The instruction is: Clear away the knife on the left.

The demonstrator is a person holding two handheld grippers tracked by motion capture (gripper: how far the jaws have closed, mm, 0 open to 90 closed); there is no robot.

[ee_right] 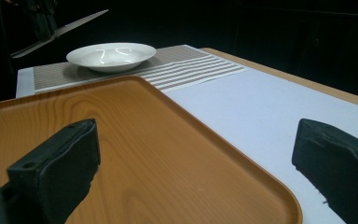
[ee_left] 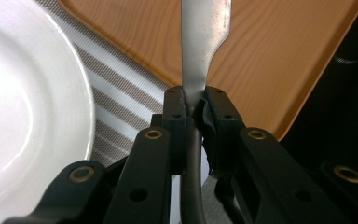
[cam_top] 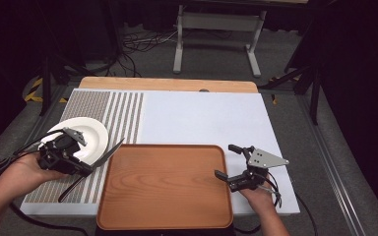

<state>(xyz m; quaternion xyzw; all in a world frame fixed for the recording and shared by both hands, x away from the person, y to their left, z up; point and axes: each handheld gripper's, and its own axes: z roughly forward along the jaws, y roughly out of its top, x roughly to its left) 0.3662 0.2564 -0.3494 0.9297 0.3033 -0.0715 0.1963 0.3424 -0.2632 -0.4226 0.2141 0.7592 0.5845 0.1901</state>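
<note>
A table knife (cam_top: pixel 107 154) is held above the table at the left, its blade (ee_left: pixel 205 37) reaching toward the near-left corner of the wooden tray (cam_top: pixel 165 191). My left gripper (cam_top: pixel 86 169) is shut on the knife near where handle meets blade (ee_left: pixel 193 105). The handle hangs down toward the striped mat. A white deep plate (cam_top: pixel 86 135) sits just beyond that gripper. My right gripper (cam_top: pixel 225 161) hovers at the tray's right edge, open, with nothing between its pads (ee_right: pixel 196 149). From there the knife (ee_right: pixel 58 30) shows in the air past the plate (ee_right: pixel 111 55).
The tray (ee_right: pixel 121 140) holds nothing and lies at the table's front centre. A grey striped placemat (cam_top: pixel 123 113) lies under the plate at the left. White table cover (cam_top: pixel 202 118) stretches behind the tray. Cables and a table frame (cam_top: pixel 216 29) are on the floor beyond.
</note>
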